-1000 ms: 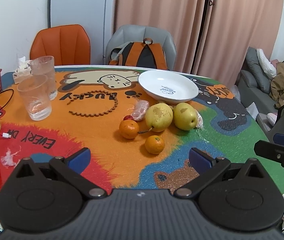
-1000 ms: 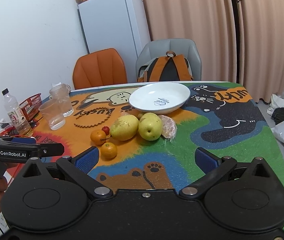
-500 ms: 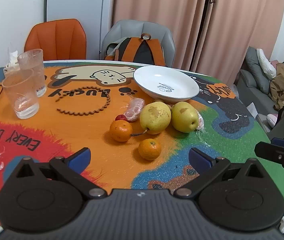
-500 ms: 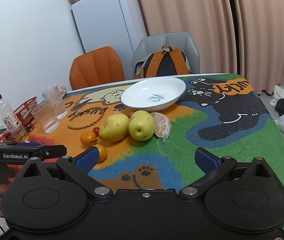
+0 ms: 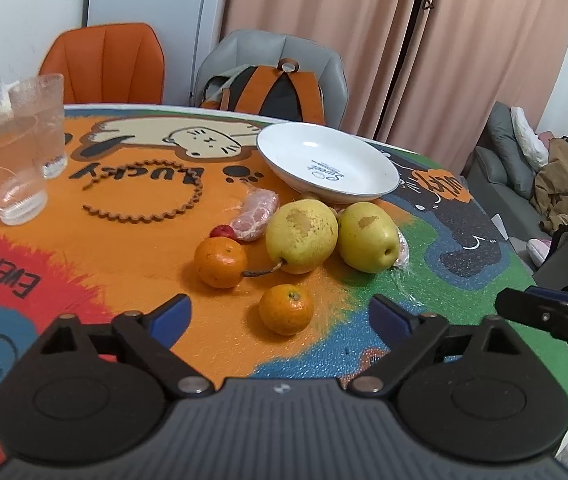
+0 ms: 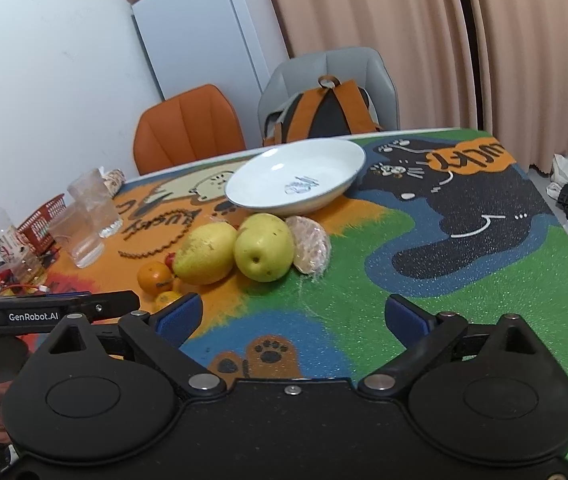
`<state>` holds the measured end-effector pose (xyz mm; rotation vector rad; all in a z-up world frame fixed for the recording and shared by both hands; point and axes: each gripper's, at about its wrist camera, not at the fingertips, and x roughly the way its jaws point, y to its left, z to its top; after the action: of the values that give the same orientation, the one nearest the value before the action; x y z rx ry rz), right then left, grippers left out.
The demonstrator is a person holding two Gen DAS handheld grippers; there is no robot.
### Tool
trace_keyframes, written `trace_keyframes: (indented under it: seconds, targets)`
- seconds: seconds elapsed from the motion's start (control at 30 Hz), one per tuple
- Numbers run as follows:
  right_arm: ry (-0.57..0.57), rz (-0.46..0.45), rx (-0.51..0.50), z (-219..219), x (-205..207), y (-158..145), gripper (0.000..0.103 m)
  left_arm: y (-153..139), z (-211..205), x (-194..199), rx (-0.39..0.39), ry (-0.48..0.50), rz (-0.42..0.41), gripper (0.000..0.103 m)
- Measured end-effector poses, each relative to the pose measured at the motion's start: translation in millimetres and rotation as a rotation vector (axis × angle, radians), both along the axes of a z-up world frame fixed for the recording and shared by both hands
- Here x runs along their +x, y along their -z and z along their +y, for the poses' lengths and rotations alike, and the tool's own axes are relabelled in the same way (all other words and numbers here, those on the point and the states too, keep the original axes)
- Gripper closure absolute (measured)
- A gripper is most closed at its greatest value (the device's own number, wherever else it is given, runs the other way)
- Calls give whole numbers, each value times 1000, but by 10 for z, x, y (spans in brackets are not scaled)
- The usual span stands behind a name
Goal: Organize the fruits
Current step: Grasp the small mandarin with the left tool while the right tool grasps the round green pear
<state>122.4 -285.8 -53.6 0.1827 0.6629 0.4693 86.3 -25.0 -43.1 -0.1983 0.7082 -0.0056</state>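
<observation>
Both the left hand-held gripper (image 5: 280,314) and the right hand-held gripper (image 6: 294,318) are closing from wide, grasping nothing. A small orange (image 5: 286,309) lies on the desk (image 5: 132,264) between the left jaws, untouched. Pears (image 5: 302,242) sit just before the white plate (image 5: 328,164).

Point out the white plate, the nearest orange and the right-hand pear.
white plate (image 5: 380,192), left wrist view, near rim.
nearest orange (image 5: 286,309), left wrist view, middle of peel.
right-hand pear (image 5: 368,238), left wrist view, middle of skin.

Even indoor light, fisheye-bent edges
</observation>
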Motion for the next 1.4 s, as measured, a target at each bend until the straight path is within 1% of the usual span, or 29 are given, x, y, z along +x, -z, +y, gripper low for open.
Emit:
trace_keyframes:
  seconds: [0.1, 0.3, 0.47, 0.6, 0.73, 0.8, 0.83, 0.97, 1.07, 1.13, 1.17, 1.27, 1.4]
  targets:
    - [5, 12, -16, 18, 83, 55, 6, 80, -10, 97, -13, 1, 20, 19]
    - [0, 29, -29, 45, 208, 121, 6, 192, -63, 254, -24, 8, 46, 27]
    - [-7, 46, -32, 52, 311, 172, 6, 275, -111, 367, -25, 9, 66, 29]
    - [-16, 50, -30, 66, 374, 208, 6, 336, -132, 443, -34, 7, 81, 35]
    - [-30, 41, -25, 81, 421, 214, 6, 397, -143, 507, -33, -5, 86, 37]
    - [-36, 41, -21, 91, 457, 217, 6, 439, -139, 532, -37, -17, 96, 40]
    - [-40, 39, -19, 100, 475, 220, 6, 441, -142, 526, -33, -21, 83, 41]
    - [-58, 46, -14, 155, 542, 251, 7, 444, -151, 541, -18, -29, 78, 44]
    - [-65, 56, -6, 202, 590, 278, 7, 439, -161, 545, -1, -33, 85, 50]
    - [-75, 60, -2, 239, 617, 288, 8, 441, -144, 533, -2, -38, 83, 56]
    - [-81, 59, -2, 262, 627, 290, 9, 440, -128, 526, 0, -43, 82, 64]
    - [-93, 59, -2, 325, 667, 288, 12, 432, -51, 505, -45, -45, 82, 65]
    - [-103, 61, 0, 392, 730, 282, 13, 354, -61, 462, -38, -20, 69, 65]
